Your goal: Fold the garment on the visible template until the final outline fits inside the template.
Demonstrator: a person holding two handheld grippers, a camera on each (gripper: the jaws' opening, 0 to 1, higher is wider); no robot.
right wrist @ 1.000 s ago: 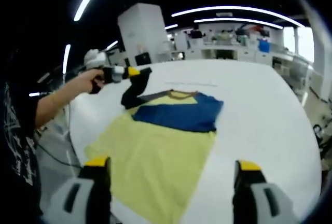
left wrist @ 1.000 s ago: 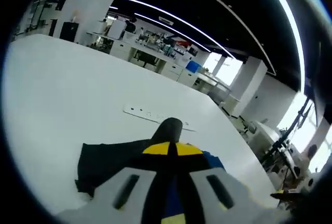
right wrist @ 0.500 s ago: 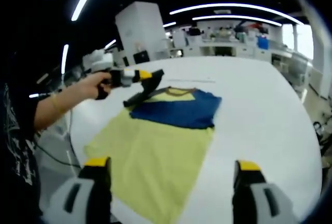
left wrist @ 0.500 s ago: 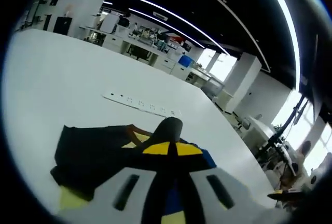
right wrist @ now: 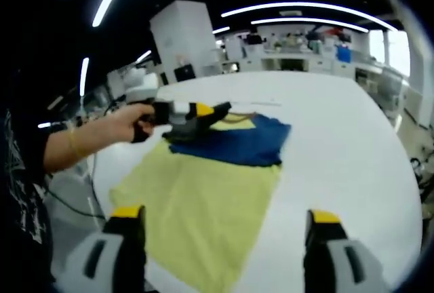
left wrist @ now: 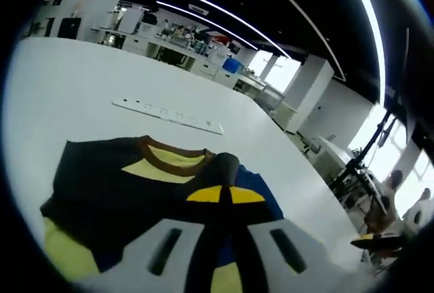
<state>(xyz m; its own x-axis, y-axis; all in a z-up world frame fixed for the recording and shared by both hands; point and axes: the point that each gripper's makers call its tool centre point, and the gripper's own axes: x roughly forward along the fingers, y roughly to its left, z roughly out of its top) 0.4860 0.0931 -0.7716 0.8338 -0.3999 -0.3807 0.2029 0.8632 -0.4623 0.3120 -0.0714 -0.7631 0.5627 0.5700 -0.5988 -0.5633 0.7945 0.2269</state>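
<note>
garment (right wrist: 203,191) on table (right wrist: 339,150), strip (left wrist: 166,114) behind it

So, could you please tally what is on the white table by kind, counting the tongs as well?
Garments: 1, a yellow and blue T-shirt with a brown collar.
White strips: 1, the template strip beyond the collar.
Tongs: 2, the left tongs shut on the dark sleeve, and the right tongs open over the yellow hem.
Total: 4.

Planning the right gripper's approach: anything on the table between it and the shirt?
Nothing visible. The right gripper is open, with only yellow shirt and bare white table ahead. The left gripper holds the sleeve at the far end.
</note>
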